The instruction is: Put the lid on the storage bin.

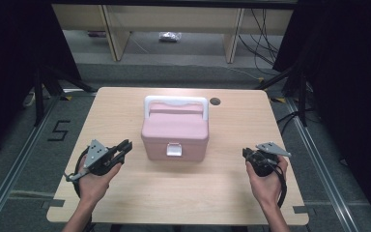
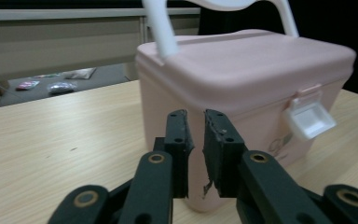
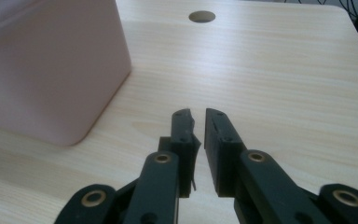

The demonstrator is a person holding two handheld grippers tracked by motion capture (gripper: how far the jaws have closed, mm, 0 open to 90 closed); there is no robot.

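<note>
On the bench [image 1: 183,193]: a pink storage box [image 1: 175,133] stands at the middle, nearer the far edge, between the two tools and touching neither.
High view: gives the whole layout; the left tool [image 1: 124,147] lies near the box's near left corner, the right tool [image 1: 246,153] well off to the box's right, each held in a hand.
Left gripper view: shows the box's left end and front from low down, with the front latch [image 2: 309,119] sticking out, a faint print on the wall below it, and the handle [image 2: 162,28] rising past the top edge.
Right gripper view: shows a plain pink side wall at the left, and a round hole [image 3: 202,17] in the bench at the far side.
Box: pale pink, rounded corners, lid down, white latch on the near face, white handle tilted toward the far side.
Left tool [image 2: 195,135]: released, a narrow gap between the jaws, nothing in it.
Right tool [image 3: 197,133]: released, a narrow gap, bare wood beyond.
</note>
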